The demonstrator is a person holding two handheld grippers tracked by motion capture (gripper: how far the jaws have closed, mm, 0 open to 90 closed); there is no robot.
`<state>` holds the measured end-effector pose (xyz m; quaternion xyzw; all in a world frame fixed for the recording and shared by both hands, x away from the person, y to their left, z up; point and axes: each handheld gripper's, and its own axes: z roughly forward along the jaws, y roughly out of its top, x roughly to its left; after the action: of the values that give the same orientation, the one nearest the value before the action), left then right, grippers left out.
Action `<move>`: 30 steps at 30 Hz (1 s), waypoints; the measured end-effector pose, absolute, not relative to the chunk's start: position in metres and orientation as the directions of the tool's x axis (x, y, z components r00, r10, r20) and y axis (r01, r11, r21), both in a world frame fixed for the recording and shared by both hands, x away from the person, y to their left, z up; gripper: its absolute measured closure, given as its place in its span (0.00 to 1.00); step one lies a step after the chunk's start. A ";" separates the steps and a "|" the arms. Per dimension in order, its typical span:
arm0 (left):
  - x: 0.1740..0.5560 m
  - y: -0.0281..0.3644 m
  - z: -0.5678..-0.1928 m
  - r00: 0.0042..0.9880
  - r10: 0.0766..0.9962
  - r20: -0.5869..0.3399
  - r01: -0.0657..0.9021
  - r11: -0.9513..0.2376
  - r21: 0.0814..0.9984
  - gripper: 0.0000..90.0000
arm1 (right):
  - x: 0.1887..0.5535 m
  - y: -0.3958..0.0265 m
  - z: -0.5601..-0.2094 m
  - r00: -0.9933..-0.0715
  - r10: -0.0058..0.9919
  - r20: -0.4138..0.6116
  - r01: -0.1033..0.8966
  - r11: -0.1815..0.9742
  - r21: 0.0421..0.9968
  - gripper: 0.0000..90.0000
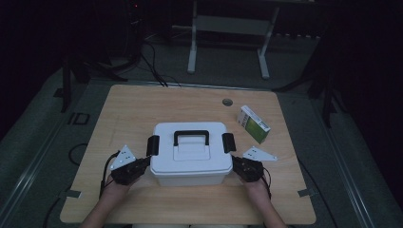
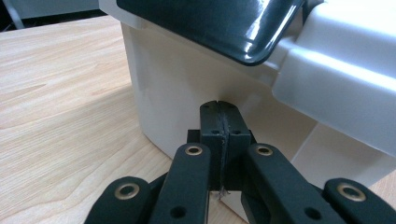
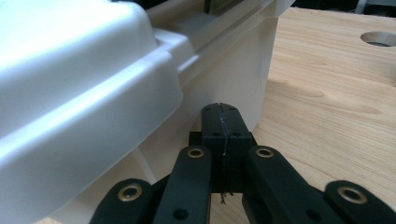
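Left gripper (image 1: 142, 164): my fingers are pressed together with nothing between them, and their tips rest against the left end wall of the box, below its lid rim. In the left gripper view my closed tips (image 2: 219, 119) sit right at the white wall.
Left latch (image 1: 152, 145): black clip on the box's left end, folded down over the lid; it sits above and just beyond my left tips.
White box (image 1: 189, 154): lidded storage box with a black carry handle (image 1: 191, 137) on top, standing on the bench nearer the front edge than the back, about midway between the left and right edges.
Right latch (image 1: 229, 142): black clip on the right end, also down.
Right gripper (image 1: 236, 165): fingers together, empty, tips against the right end wall under the lid overhang; the right gripper view shows them (image 3: 222, 120) at the wall.
Green carton (image 1: 253, 124): small box lying toward the right edge of the bench, apart from the white box.
Step in hand: I judge I am squeezing the box between both closed grippers, to shift or steady it.
Next move: keep even pressure from both sides so it does not twist; if opening it is the aim, I must lift my tips to the latches.
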<state>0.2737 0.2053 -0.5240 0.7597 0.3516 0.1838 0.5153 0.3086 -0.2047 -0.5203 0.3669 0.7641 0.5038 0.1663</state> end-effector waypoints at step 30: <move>0.281 0.230 -0.525 0.673 0.730 -0.119 0.379 -0.203 0.903 0.93 | 0.314 -0.229 -0.518 -0.669 0.735 0.112 0.386 0.214 0.897 0.98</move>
<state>0.2807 0.2295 -0.5246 0.7564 0.3665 0.1706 0.5142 0.3140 -0.2286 -0.5178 0.3686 0.7599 0.5070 0.1720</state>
